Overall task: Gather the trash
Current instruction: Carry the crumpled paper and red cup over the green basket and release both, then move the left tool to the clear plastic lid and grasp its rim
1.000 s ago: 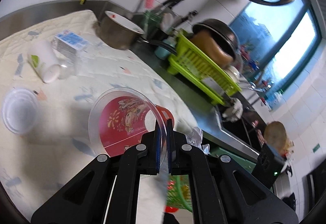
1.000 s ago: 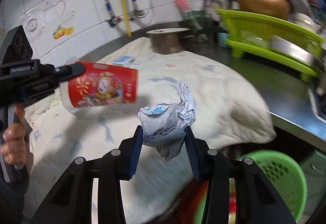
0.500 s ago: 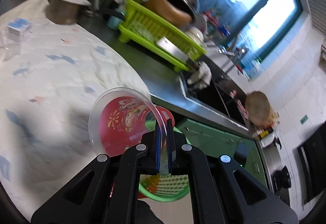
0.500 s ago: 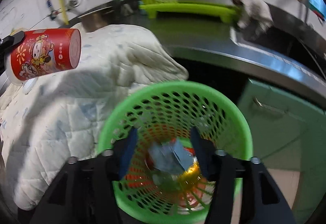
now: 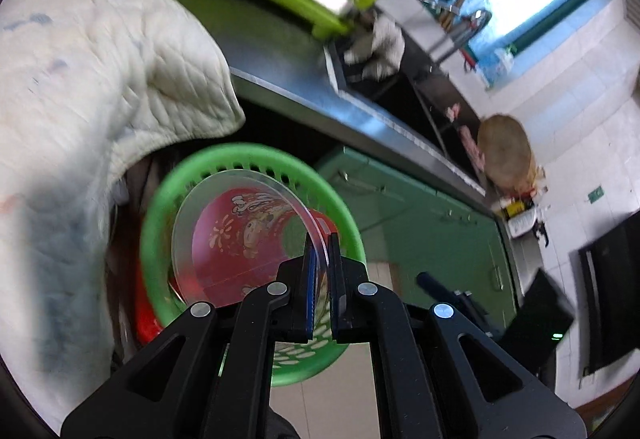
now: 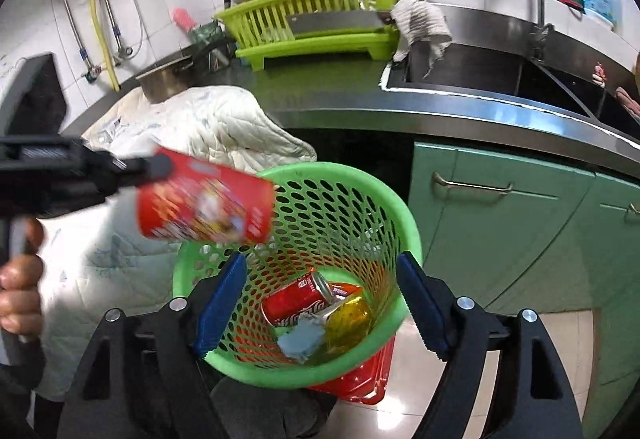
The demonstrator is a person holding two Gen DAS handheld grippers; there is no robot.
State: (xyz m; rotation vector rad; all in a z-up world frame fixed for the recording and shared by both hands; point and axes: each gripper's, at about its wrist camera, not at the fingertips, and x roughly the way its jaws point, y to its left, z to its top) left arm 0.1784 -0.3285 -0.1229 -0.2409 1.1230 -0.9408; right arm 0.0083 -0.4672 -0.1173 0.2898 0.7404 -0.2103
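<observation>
Only Coca-Cola can (image 6: 298, 299) legible, green basket (image 6: 348, 175)

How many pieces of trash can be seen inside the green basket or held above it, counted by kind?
Drink can, red, in the basket: 1
Crumpled paper, bluish: 1
Yellow wrapper or bottle, kind unclear: 1
Red cup, held by the left gripper above the basket: 1
Total: 4

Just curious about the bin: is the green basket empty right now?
No: the green basket already holds a red can, a yellow wrapper and a crumpled blue paper.
</observation>
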